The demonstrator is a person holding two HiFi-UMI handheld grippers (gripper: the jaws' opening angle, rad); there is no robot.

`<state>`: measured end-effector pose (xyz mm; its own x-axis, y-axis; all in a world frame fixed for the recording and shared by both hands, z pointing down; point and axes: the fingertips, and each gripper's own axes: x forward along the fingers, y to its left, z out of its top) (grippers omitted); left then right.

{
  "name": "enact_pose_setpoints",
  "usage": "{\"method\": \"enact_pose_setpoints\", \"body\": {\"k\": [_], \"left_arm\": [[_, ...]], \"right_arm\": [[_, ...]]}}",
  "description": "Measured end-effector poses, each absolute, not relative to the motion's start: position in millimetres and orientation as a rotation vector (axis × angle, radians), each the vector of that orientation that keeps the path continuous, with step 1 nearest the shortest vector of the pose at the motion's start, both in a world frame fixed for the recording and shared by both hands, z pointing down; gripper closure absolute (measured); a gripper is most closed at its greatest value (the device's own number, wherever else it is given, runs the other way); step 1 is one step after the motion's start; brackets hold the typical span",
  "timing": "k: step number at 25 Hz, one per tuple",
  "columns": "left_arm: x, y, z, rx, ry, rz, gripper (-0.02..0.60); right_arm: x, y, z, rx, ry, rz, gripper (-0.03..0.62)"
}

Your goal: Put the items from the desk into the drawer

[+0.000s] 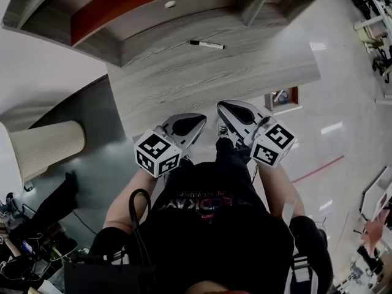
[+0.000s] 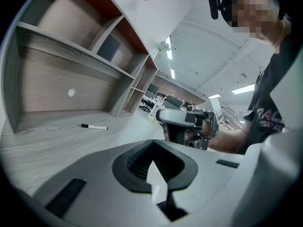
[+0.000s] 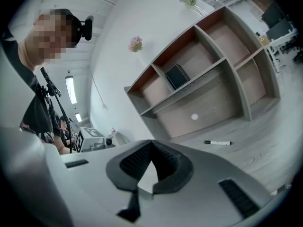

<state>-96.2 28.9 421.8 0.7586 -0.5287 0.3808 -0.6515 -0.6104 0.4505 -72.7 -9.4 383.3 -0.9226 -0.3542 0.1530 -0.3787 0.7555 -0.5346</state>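
A black-and-white marker pen lies alone toward the back of the grey wood desk; it also shows as the marker and the marker. No drawer is in view. My left gripper and right gripper hover side by side over the desk's front edge, close to the person's body and well short of the marker. Both have their jaws closed together with nothing held, as seen on the left gripper and the right gripper. The right gripper also appears in the left gripper view.
A shelf unit with red-brown inner walls rises behind the desk. One compartment holds a dark flat object. A cream cylindrical bin stands on the floor at left. A small open box sits beyond the desk's right end.
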Motion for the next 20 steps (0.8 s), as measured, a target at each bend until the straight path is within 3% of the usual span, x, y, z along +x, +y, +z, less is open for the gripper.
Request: {"method": "enact_pose_setpoints", "body": {"k": [13,20], "left_arm": [[-70.3,-23.7,436.8,2.263,-1.051,0.249,0.571],[-54.0,-44.5,437.5,2.214,-1.132,0.233,0.571]], "right_arm": [[-50.5,-72.0,411.9,0.43,-2.813,0.881,0.579],[-45.1,-110.0,430.2,0.392,-2.76,0.708,0.578]]}}
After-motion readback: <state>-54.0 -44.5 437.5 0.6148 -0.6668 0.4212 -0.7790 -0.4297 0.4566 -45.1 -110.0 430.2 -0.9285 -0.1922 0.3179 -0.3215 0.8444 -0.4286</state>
